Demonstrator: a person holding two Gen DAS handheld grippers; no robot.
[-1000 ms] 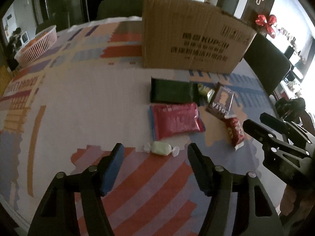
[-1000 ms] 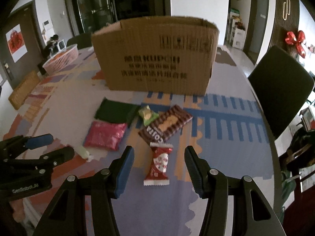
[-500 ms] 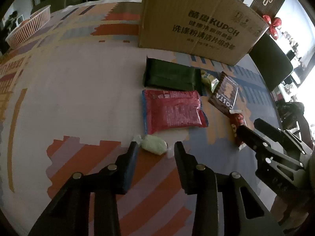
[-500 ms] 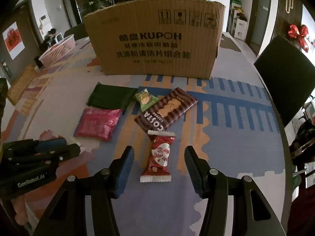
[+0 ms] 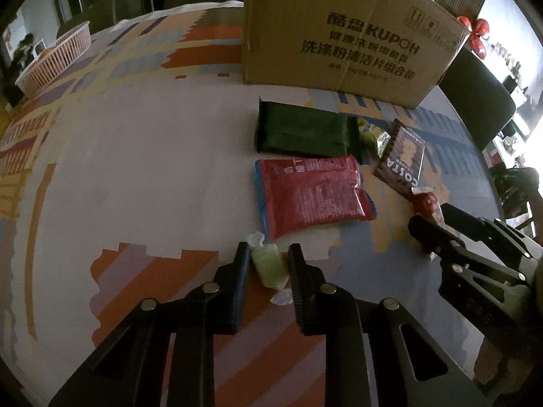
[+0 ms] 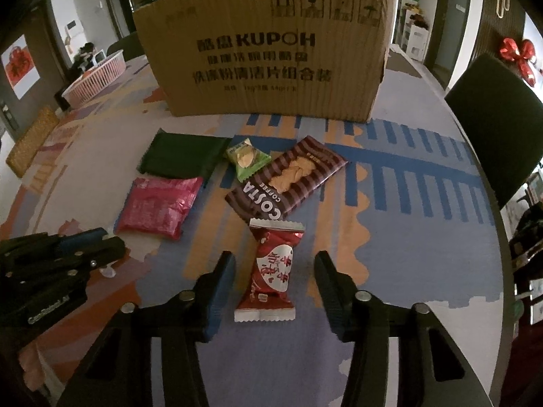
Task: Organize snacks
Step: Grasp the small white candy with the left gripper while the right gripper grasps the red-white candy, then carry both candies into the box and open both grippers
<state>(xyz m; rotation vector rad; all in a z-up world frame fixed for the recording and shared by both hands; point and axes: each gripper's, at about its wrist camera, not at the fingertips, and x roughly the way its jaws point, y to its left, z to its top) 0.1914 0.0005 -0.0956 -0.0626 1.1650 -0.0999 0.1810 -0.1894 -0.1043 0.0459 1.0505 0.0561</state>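
Observation:
My left gripper (image 5: pixel 268 254) has closed around a pale green wrapped candy (image 5: pixel 269 268) lying on the table; both fingers touch its sides. Beyond it lie a red packet (image 5: pixel 310 196), a dark green packet (image 5: pixel 303 132), a small green snack (image 5: pixel 371 134) and a brown Costa biscuit pack (image 5: pixel 404 162). My right gripper (image 6: pixel 275 264) is open and straddles a red-and-white candy packet (image 6: pixel 271 271) lying on the table. The Costa pack (image 6: pixel 288 179) lies just beyond it. A large cardboard box (image 6: pixel 268 51) stands behind the snacks.
A pink slatted basket (image 5: pixel 54 61) sits at the far left of the round table with its patterned cloth (image 5: pixel 135 135). A dark chair (image 6: pixel 499 118) stands at the right edge. The left gripper's body shows at lower left in the right wrist view (image 6: pixel 51 271).
My left gripper moved forward and down over the green candy and closed on it. My right gripper moved forward over the red-and-white packet and stayed open.

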